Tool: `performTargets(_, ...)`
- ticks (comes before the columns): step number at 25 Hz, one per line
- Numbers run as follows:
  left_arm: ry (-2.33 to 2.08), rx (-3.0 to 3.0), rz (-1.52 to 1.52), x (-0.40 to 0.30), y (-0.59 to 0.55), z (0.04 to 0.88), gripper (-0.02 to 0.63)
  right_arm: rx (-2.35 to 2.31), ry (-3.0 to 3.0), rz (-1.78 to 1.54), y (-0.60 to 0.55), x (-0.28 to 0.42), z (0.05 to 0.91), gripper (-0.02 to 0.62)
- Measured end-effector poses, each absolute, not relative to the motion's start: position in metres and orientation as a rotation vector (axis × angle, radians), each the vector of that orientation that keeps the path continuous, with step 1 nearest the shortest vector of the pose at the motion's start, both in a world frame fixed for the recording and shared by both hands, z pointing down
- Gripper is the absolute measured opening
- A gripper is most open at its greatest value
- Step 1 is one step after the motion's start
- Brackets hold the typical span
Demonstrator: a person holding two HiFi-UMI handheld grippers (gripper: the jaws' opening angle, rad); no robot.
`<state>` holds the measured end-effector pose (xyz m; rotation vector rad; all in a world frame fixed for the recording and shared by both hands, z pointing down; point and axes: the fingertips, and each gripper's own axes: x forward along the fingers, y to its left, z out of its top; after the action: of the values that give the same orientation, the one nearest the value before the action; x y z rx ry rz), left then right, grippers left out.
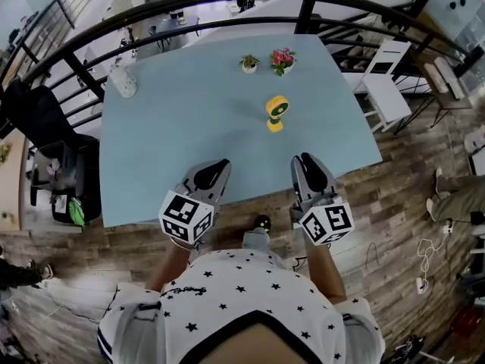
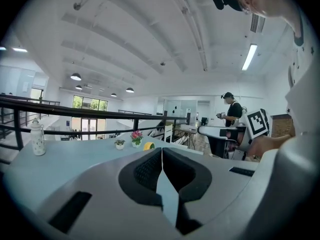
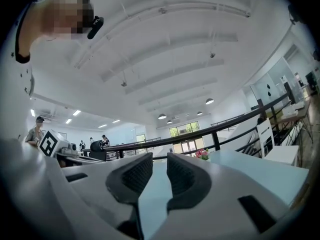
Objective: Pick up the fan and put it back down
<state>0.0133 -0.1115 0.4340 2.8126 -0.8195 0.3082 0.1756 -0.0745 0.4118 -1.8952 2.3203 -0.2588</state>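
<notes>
A small yellow fan (image 1: pixel 276 113) stands upright on the light blue table (image 1: pixel 167 150), right of its middle. In the left gripper view the fan (image 2: pixel 148 146) shows far off, just left of the jaw tips. My left gripper (image 1: pixel 214 167) hovers over the table's near edge, jaws shut and empty; its tips (image 2: pixel 161 150) meet. My right gripper (image 1: pixel 305 161) is beside it, also at the near edge, below and slightly right of the fan. The right gripper (image 3: pixel 159 156) is open by a narrow gap with nothing in it. Neither gripper touches the fan, which the right gripper view does not show.
Beyond the fan stand a pot of pink flowers (image 1: pixel 283 60) and a small green plant (image 1: pixel 249 64). A white bottle (image 1: pixel 123 80) is at the far left corner. A black railing (image 1: pixel 189 14) curves behind the table. A black chair (image 1: pixel 38 120) is left, a white chair (image 1: pixel 386 82) right.
</notes>
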Motion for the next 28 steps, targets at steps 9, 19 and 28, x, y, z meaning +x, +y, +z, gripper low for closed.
performTargets(9, -0.918, 2.780, 0.319, 0.045, -0.134, 0.432, 0.029, -1.826, 2.390, -0.296, -0.107, 0.207, 0.423, 0.078)
performTargets(19, -1.033, 2.721, 0.322, 0.066, -0.159, 0.440, 0.029, -1.804, 2.509, -0.357, -0.143, 0.231, 0.458, 0.097)
performTargets(28, -1.130, 2.665, 0.335, 0.055, -0.167, 0.446, 0.029, -1.835, 2.625, -0.429, -0.168, 0.232, 0.510, 0.124)
